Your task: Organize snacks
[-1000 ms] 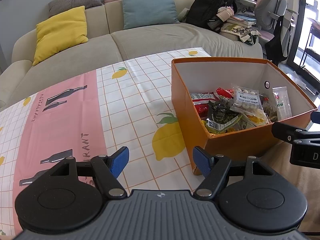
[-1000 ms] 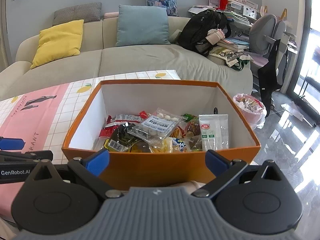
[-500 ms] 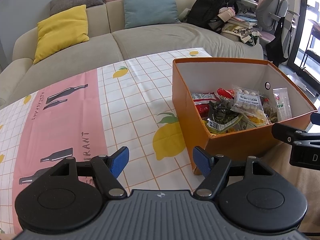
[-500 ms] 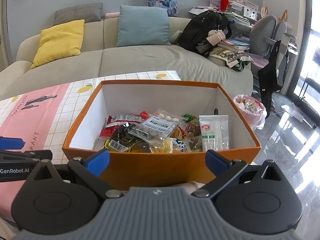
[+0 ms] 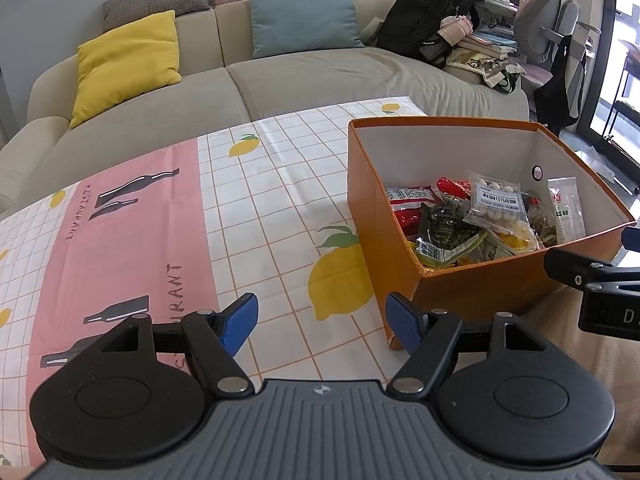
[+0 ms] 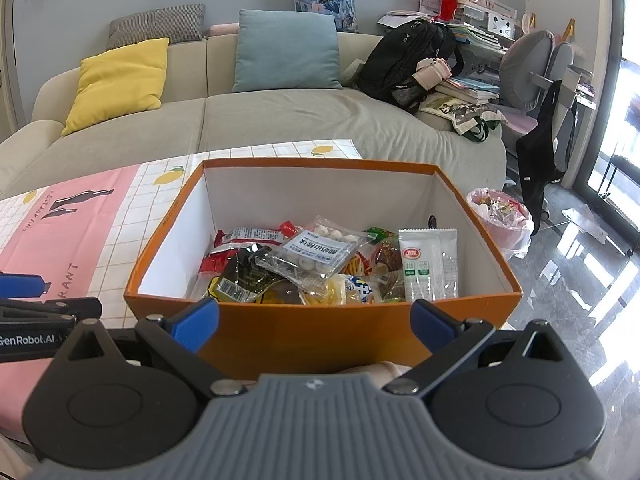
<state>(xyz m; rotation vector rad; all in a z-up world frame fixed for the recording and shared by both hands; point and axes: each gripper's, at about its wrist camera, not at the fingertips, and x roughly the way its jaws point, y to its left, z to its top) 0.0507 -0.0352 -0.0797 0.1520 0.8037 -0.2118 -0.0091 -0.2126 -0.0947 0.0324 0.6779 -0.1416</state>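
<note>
Left wrist view: the left tool (image 5: 322,326) hangs over the desk (image 5: 276,208), its blue fingers (image 5: 239,323) spread wide with nothing between them. Below lies a tablecloth (image 5: 132,240) with a pink band, a white grid and lemon prints. The orange box (image 5: 472,286) stands toward the desk's right edge, its near left corner just beside the right blue finger. Inside it the snacks (image 5: 480,220) lie heaped together: a clear bag of white balls (image 5: 496,202) on top, a dark green packet (image 5: 448,230) nearer, red packets (image 5: 412,200) at the left wall, and a white sachet (image 5: 566,208) leaning on the right wall. Part of the right tool (image 5: 600,288) shows at the frame's right edge, beside the box. A beige sofa (image 5: 320,76) with a yellow cushion (image 5: 126,62) and a teal cushion (image 5: 302,14) stands beyond the desk.

Right wrist view: the right tool (image 6: 316,322) faces the box's (image 6: 312,332) near wall, fingers wide apart and empty, one blue finger (image 6: 194,320) before each end of that wall. The snacks (image 6: 320,268) cover the box floor; the white sachet (image 6: 420,268) stands upright at the right. The left tool (image 6: 36,308) shows at the left edge over the pink band of the tablecloth (image 6: 68,220). A pink bin (image 6: 500,220) sits on the floor to the right of the box.
</note>
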